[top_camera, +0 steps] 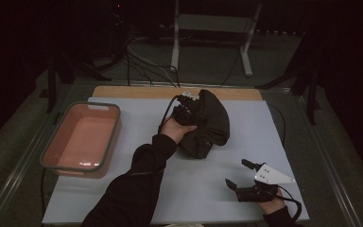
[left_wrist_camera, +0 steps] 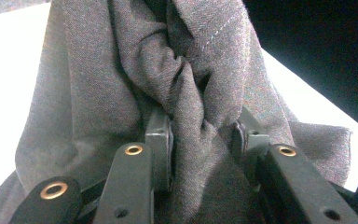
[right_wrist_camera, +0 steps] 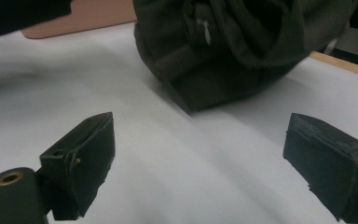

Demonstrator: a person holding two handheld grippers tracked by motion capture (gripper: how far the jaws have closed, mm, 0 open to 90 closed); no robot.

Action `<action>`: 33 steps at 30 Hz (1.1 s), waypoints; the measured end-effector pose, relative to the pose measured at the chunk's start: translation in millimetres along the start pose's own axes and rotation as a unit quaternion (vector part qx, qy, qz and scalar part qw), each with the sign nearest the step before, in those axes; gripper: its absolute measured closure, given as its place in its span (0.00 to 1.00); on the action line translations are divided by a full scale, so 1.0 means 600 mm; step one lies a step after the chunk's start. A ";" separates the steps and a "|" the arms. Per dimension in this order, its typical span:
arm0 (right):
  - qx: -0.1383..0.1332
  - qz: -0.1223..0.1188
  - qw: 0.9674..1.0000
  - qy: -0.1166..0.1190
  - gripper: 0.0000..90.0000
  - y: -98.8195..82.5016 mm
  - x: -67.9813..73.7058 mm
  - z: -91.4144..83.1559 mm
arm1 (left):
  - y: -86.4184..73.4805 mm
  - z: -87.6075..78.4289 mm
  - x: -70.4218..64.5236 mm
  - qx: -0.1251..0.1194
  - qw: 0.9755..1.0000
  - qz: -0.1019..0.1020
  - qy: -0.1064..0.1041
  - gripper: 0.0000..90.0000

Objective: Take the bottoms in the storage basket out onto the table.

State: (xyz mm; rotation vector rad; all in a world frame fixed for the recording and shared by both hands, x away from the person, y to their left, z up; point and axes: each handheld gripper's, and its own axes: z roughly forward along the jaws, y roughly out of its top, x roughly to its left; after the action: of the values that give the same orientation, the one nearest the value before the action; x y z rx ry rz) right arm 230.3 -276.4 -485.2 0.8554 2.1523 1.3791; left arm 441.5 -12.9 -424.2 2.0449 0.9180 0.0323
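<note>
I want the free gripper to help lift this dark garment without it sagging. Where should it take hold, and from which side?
The left gripper already pinches a bunched fold of the dark garment. The right gripper, jaws open, would probably do best on the squared flap lying flat at the near edge, coming in low from the person's side across the white board: that corner juts out toward it.

The dark garment (left_wrist_camera: 186,107) (bunched) hides the left claw's (left_wrist_camera: 203,135) pads.

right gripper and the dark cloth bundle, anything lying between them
Nothing: in the right gripper view only bare white table runs from the open right gripper to the dark cloth bundle; the high view agrees.
</note>
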 end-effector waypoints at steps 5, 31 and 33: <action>0.001 0.002 1.000 0.000 0.10 -0.001 -0.002 0.000 | -0.013 0.042 -0.001 0.007 1.000 -0.002 -0.007 0.73; -0.001 0.005 1.000 -0.001 0.10 -0.001 -0.003 -0.001 | -0.004 0.089 -0.048 0.039 0.999 0.007 0.010 0.17; 0.000 0.004 1.000 -0.002 0.10 -0.001 -0.003 -0.001 | 0.000 0.080 -0.052 0.042 0.999 0.016 0.007 0.10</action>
State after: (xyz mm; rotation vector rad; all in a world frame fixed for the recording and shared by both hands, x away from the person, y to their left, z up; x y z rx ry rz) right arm 231.1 -278.0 -485.7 0.8675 2.1494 1.3805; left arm 435.1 -66.4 -444.8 2.1401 0.9095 0.0244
